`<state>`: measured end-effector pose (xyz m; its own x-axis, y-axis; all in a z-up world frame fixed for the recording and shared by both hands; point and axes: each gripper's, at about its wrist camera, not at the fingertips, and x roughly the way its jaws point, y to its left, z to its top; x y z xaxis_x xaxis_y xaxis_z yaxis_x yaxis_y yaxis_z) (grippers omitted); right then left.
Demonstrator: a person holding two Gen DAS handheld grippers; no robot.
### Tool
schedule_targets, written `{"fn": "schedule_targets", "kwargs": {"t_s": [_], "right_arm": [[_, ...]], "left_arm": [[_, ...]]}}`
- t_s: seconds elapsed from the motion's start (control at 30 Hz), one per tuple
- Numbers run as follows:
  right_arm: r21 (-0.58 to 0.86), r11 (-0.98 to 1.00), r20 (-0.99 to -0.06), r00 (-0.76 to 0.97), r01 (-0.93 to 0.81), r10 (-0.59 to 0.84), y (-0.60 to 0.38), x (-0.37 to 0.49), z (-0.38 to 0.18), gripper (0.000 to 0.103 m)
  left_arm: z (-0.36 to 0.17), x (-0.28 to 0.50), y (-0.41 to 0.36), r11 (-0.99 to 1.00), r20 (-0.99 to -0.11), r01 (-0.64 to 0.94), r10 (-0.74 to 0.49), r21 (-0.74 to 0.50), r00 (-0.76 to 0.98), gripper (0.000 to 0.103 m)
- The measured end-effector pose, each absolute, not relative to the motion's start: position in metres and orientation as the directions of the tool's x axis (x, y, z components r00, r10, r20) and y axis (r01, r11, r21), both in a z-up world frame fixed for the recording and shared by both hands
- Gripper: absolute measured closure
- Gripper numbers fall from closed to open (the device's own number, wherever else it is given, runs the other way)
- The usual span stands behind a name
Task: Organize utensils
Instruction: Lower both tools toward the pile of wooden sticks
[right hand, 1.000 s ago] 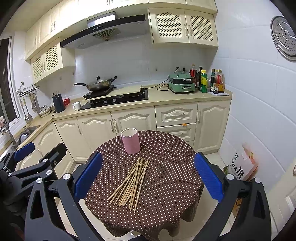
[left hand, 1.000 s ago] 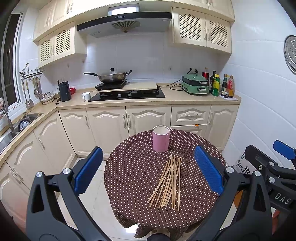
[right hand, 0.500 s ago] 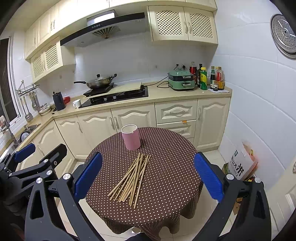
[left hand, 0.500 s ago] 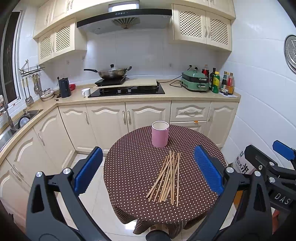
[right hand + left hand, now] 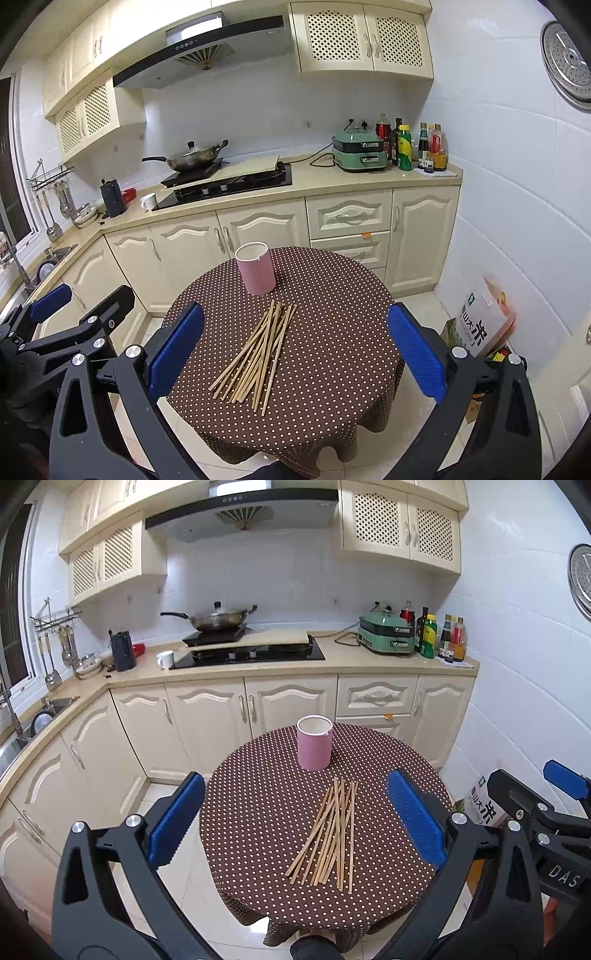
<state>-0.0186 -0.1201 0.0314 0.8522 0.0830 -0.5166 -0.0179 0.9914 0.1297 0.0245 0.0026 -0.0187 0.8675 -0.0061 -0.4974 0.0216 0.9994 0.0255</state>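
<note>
- Left claw [image 5: 295, 823]: released, jaws spread wide, nothing between them. It hangs above the near edge of the tabletop [image 5: 258, 812], well clear of all items. The wide spread probably serves an approach to the sticks.
- Right claw [image 5: 295, 347]: released likewise, jaws wide, holding nothing, raised above the tabletop. Each claw shows at the edge of the other's view, so the two are held side by side.
- Chopsticks [image 5: 328, 834]: one loose bundle lying flat on the dotted cloth, near the middle of the tabletop. The sticks fan and cross; the far ends bunch together and point toward the cup. About ten can be counted; overlaps prevent an exact figure.
- Cup [image 5: 314, 743]: one pink cylinder, upright, mouth open, seemingly empty as far as the interior shows. It stands beyond the bundle, near its far ends but apart from them. An upright, open mouth suits end-first insertion of sticks; it is the likely holder.
- Task state, as judged: no stick is in the cup; sorting has not begun.
- Handling note: thin sticks lying flat leave little to grip. A crossed stick may drag its neighbours when lifted.
</note>
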Motion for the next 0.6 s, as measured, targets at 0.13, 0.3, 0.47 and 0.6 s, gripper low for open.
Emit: {"fn": "schedule_targets", "kwargs": {"t_s": [0.13, 0.3, 0.47, 0.6], "right_arm": [[0.137, 0.990, -0.549, 0.831, -0.017, 0.090, -0.121, -0.007, 0.025, 0.007], [0.167, 0.986, -0.596, 0.794, -0.022, 0.119, -0.124, 0.009, 0.013, 0.007], [0.207, 0.978, -0.662, 0.733, -0.022, 0.157, -0.126, 0.033, -0.005, 0.007], [0.255, 0.967, -0.716, 0.669, -0.017, 0.200, -0.127, 0.057, -0.023, 0.008]], "left_arm": [[-0.026, 0.037, 0.002, 0.999, -0.531, 0.025, -0.009, 0.021, 0.847, 0.006], [-0.035, 0.053, 0.001, 0.999, -0.568, 0.026, -0.003, 0.032, 0.823, 0.007], [-0.051, 0.079, 0.003, 0.999, -0.630, 0.032, -0.011, 0.023, 0.777, 0.007], [-0.067, 0.106, 0.005, 0.999, -0.693, 0.046, -0.030, 0.004, 0.720, 0.008]]}}
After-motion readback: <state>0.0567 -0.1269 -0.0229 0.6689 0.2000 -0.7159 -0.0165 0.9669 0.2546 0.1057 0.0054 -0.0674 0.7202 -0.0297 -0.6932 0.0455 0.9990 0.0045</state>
